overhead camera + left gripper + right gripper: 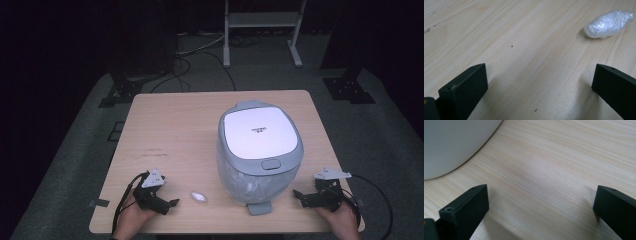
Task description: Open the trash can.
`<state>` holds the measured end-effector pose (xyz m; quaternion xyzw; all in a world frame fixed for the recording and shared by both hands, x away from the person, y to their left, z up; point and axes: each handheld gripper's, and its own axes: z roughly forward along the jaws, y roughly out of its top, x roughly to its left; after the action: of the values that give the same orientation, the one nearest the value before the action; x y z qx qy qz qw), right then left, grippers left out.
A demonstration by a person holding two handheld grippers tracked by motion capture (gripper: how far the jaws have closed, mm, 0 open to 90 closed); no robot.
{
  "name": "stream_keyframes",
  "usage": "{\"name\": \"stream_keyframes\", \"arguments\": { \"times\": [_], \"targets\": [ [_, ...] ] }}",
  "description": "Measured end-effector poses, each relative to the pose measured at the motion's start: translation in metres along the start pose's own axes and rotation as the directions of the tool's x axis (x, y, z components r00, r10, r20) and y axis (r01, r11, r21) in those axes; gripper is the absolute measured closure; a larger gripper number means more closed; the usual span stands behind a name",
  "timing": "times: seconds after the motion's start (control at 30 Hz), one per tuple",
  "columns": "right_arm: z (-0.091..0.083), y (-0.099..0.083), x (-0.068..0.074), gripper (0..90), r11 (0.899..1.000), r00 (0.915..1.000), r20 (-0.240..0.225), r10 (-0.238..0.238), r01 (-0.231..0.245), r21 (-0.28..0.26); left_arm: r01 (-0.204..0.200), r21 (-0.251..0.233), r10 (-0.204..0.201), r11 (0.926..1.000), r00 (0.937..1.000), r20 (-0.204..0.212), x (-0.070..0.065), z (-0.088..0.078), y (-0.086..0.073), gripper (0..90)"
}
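Note:
A grey pedal bin [259, 152] with a white lid stands on the right half of the wooden table [175, 125], its foot pedal facing the front edge. A small wad of crumpled clear plastic [198, 196] [609, 24] lies on the table left of the bin. My left gripper [170, 205] [539, 85] rests at the front left, open and empty, with the wad ahead and to its right. My right gripper [298, 196] [541, 205] rests at the front right, open and empty, and the bin's white wall [451, 142] curves close on its left.
Beyond the table's far edge are dark stands, cables on grey carpet and a white frame [262, 30]. The table's left and far parts are bare wood. Each gripper trails a black cable off the front edge.

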<state>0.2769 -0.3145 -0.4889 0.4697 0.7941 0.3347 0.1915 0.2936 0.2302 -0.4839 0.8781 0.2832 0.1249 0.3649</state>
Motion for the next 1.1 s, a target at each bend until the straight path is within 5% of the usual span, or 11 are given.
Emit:
{"name": "stream_keyframes", "arguments": {
  "times": [0.63, 1.1],
  "targets": [
    [-0.009, 0.01, 0.001, 13.7, 1.0, 0.9989, -0.046, 0.008, -0.008, 0.009, 0.008, 0.0, -0.008, 1.0, 0.9999, -0.007, -0.001, -0.001, -0.001, 0.0],
    [-0.033, 0.022, 0.002, 46.5, 0.998, 0.9931, -0.117, 0.012, -0.018, -0.056, 0.008, 0.0, -0.008, 1.0, 0.9999, -0.007, -0.001, -0.001, -0.001, 0.0]
  ]
}}
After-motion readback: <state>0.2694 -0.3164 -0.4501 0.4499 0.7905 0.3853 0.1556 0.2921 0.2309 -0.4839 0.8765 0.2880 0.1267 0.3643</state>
